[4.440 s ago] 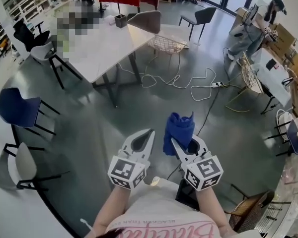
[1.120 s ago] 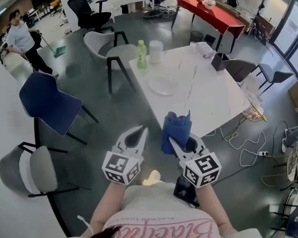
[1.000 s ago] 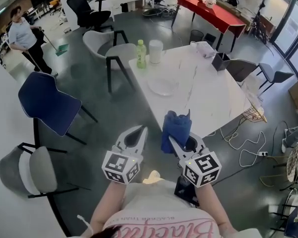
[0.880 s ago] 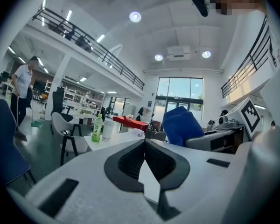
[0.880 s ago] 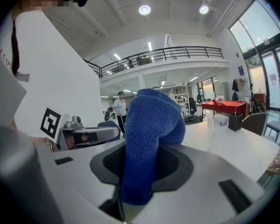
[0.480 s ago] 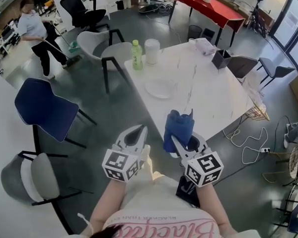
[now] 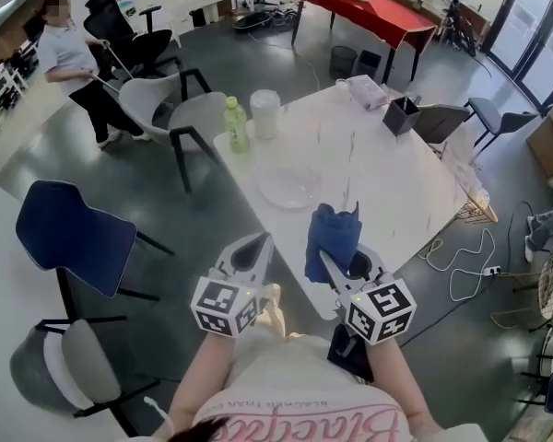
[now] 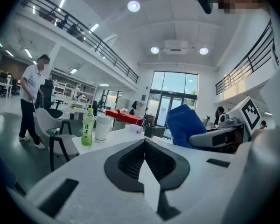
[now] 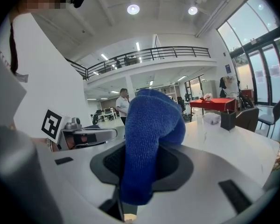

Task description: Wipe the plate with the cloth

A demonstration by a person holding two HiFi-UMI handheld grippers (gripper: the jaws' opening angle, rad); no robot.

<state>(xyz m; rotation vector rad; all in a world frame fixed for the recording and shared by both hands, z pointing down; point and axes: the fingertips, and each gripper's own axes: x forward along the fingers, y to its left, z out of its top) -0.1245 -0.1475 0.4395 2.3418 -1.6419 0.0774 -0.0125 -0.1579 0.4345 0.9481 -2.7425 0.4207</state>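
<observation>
A clear glass plate point(image 7: 288, 187) lies on the near left part of the white marble table point(image 7: 387, 178). My right gripper point(image 7: 332, 267) is shut on a blue cloth point(image 7: 332, 236), which stands up bunched between its jaws and fills the right gripper view as the cloth point(image 9: 147, 139). The cloth hangs over the table's near edge, short of the plate. My left gripper point(image 7: 260, 250) is shut with nothing in it, beside the right one and over the floor. In the left gripper view its jaws point(image 8: 144, 164) meet along one seam, with the cloth point(image 8: 189, 125) to the right.
A green bottle point(image 7: 233, 124) and a white container point(image 7: 264, 113) stand at the table's far left corner. A tissue pack point(image 7: 367, 90) and black holder point(image 7: 402, 116) sit farther back. Grey chairs point(image 7: 189, 118) and a blue chair point(image 7: 74, 238) stand left. A person point(image 7: 74, 63) mops beyond.
Both grippers have come closer to the table, side by side; the plate now lies nearer in the head view. The cloth stays gripped. The person at the back has shifted.
</observation>
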